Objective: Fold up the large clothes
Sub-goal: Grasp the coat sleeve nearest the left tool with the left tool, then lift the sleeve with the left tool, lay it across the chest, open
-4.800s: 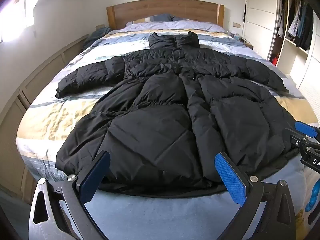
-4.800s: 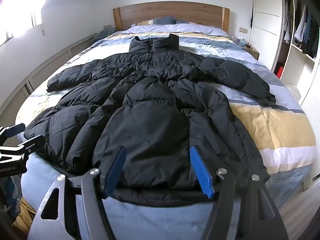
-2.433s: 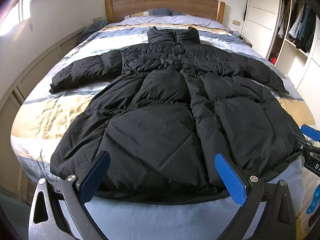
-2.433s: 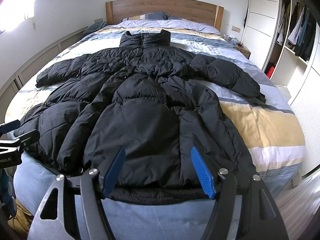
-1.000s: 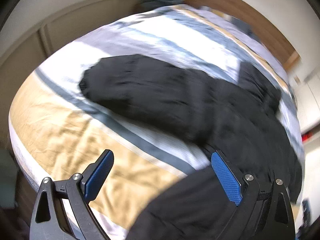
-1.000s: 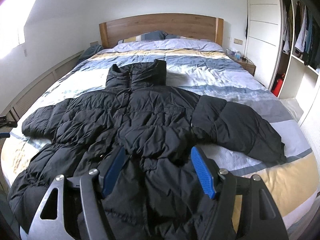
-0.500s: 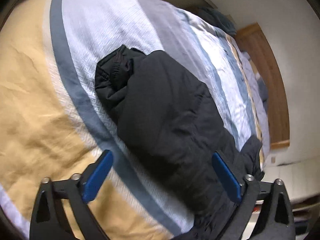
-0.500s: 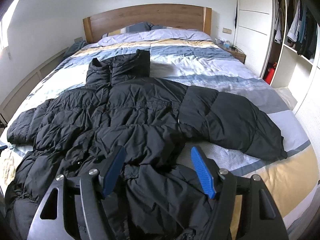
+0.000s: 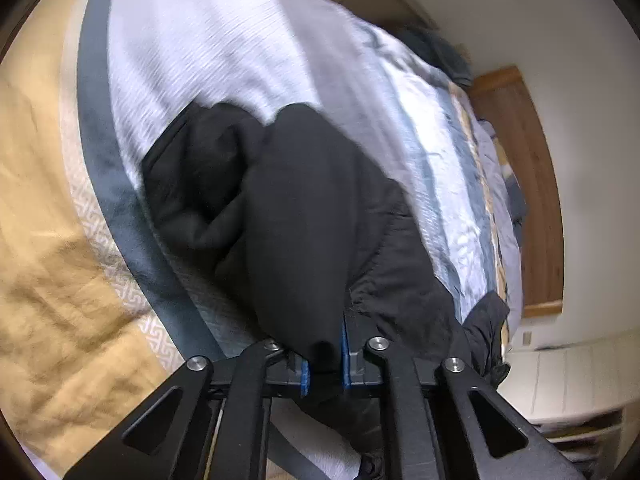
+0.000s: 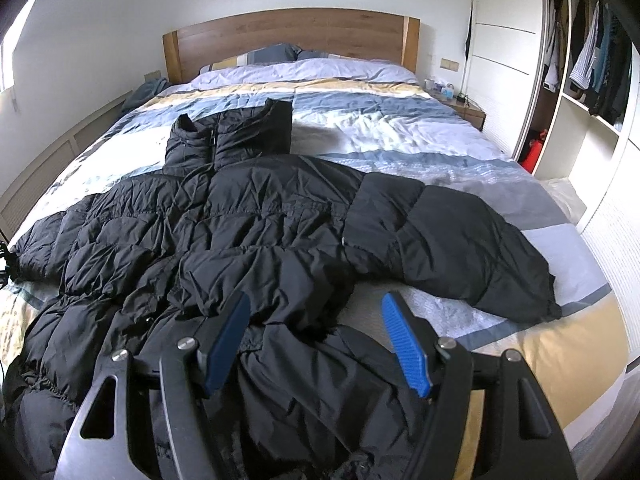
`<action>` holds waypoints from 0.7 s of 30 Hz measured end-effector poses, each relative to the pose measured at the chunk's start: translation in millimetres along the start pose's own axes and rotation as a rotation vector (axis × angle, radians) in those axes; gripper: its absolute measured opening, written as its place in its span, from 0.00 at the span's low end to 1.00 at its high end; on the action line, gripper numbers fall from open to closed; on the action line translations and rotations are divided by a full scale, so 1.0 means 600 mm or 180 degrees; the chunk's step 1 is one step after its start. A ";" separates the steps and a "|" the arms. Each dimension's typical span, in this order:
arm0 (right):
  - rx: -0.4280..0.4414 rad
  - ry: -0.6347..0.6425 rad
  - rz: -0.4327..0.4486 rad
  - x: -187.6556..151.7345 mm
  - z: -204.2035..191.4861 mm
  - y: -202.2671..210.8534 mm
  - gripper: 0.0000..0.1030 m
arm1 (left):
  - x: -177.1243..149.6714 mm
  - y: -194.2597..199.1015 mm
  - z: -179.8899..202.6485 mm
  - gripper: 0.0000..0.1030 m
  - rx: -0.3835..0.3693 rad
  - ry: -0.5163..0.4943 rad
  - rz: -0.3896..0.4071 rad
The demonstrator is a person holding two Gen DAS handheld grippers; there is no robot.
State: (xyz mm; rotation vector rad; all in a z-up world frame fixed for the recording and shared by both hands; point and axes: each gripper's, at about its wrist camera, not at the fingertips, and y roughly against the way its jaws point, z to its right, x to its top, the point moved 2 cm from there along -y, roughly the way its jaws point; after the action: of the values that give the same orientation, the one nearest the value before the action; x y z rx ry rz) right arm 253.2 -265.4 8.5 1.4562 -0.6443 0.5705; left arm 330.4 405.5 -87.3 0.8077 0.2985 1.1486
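A long black puffer coat (image 10: 256, 216) lies spread face up on the striped bed (image 10: 400, 128), collar toward the headboard. In the left wrist view, my left gripper (image 9: 323, 364) has its jaws closing on the coat's left sleeve (image 9: 300, 220). Black fabric is pinched between the blue pads (image 9: 305, 378), a little behind the cuff (image 9: 192, 176). My right gripper (image 10: 315, 300) hovers open over the coat's right side near the armpit. Nothing is between its fingers. The right sleeve (image 10: 460, 248) lies flat, stretched toward the bed's right edge.
A wooden headboard (image 10: 292, 36) and pillows (image 10: 304, 68) stand at the far end. An open wardrobe (image 10: 580, 80) with hanging clothes and a nightstand (image 10: 460, 104) flank the bed's right side. A panelled wall (image 10: 60, 148) runs along the left.
My left gripper swung to the left sleeve, dropped onto it and shut on the fabric. My right gripper moved forward from the hem to the coat's upper part and stayed open.
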 end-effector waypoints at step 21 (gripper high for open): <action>0.0034 -0.0387 0.0594 -0.025 0.108 0.191 0.65 | -0.224 0.147 0.311 0.06 -0.0297 -0.1832 0.0056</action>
State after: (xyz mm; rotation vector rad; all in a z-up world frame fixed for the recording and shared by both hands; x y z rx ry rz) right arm 158.5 -324.8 79.8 1.4578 -0.8807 0.6338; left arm 325.6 223.6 78.1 1.0190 -0.2386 0.8926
